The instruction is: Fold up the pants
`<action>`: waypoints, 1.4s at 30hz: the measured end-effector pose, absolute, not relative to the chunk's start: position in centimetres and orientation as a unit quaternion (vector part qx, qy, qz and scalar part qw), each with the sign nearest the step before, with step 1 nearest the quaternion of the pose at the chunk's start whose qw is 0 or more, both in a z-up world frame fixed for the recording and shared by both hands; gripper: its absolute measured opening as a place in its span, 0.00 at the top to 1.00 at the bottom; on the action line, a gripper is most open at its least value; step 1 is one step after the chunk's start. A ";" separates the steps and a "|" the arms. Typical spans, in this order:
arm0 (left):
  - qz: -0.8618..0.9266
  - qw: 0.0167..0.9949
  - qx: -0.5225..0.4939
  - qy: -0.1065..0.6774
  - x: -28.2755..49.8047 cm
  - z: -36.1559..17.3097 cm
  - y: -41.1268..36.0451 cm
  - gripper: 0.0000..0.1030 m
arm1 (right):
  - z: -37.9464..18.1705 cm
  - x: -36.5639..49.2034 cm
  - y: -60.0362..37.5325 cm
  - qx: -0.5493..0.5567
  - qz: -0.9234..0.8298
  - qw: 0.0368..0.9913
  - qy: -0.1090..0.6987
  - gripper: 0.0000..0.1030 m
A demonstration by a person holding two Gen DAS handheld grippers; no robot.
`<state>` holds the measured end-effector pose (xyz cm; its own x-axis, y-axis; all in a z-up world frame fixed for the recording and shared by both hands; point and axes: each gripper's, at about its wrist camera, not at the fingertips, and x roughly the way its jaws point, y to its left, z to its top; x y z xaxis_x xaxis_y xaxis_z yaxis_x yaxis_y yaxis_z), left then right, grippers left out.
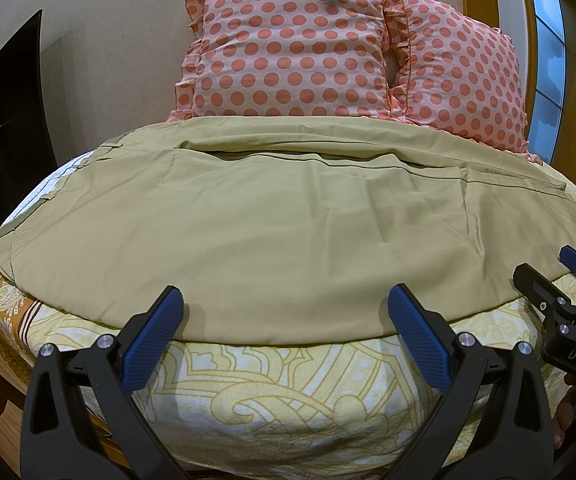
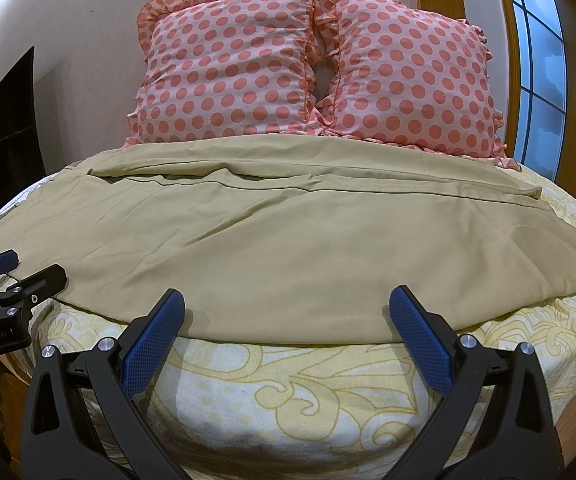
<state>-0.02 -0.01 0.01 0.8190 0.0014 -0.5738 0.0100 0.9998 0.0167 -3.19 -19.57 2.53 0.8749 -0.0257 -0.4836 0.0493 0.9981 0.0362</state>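
Nearest to me, the left gripper (image 1: 286, 304) and the right gripper (image 2: 288, 306) hang side by side at the foot of the bed, both spread wide with nothing between the blue pads (image 1: 152, 344). They sit just short of the near hem, the tips over it but not biting; I take that as lining up for a grab along this edge, one tool toward each end, so the cloth can be lifted evenly.

Under them shows the patterned yellow sheet (image 2: 308, 392). The pants (image 1: 248, 232) lie flat across it, spread sideways, waistband toward the left and leg ends toward the right. One leg seems to lie beside the other, with a dark seam (image 2: 328, 190) running between them; folding the near leg over the far one looks like the likely start.

Farthest back, two dotted pillows (image 2: 320, 68) lean on the wall, touching the far edge of the pants.
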 end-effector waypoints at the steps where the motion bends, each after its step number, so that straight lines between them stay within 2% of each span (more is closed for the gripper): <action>1: -0.002 0.954 0.010 0.301 0.0 0.0 0.0 0.02 | 2.6 -3.1 -19.6 0.024 -0.019 0.968 0.250 0.01; 24: -0.007 0.951 0.012 0.309 0.2 0.1 0.0 0.02 | 2.6 -3.0 -19.6 0.020 -0.014 0.967 0.252 0.01; 30: -0.019 0.946 0.015 0.325 0.1 0.7 0.5 0.02 | 3.4 -2.3 -20.7 0.026 0.005 0.957 0.289 0.01; 35: -0.001 0.954 0.017 0.300 0.9 3.4 1.4 0.02 | 9.8 1.0 -28.1 0.078 -0.054 0.957 0.275 0.01; 40: 0.020 0.962 0.021 0.271 3.6 6.4 1.5 0.02 | 13.0 10.6 -39.1 0.186 -0.162 0.920 0.304 0.01; 41: 0.021 0.962 0.021 0.271 4.2 6.6 1.4 0.02 | 12.5 13.5 -41.6 0.214 -0.187 0.903 0.322 0.09; 42: 0.022 0.962 0.019 0.272 4.7 6.7 1.3 0.02 | 11.9 15.9 -43.7 0.237 -0.209 0.886 0.340 0.23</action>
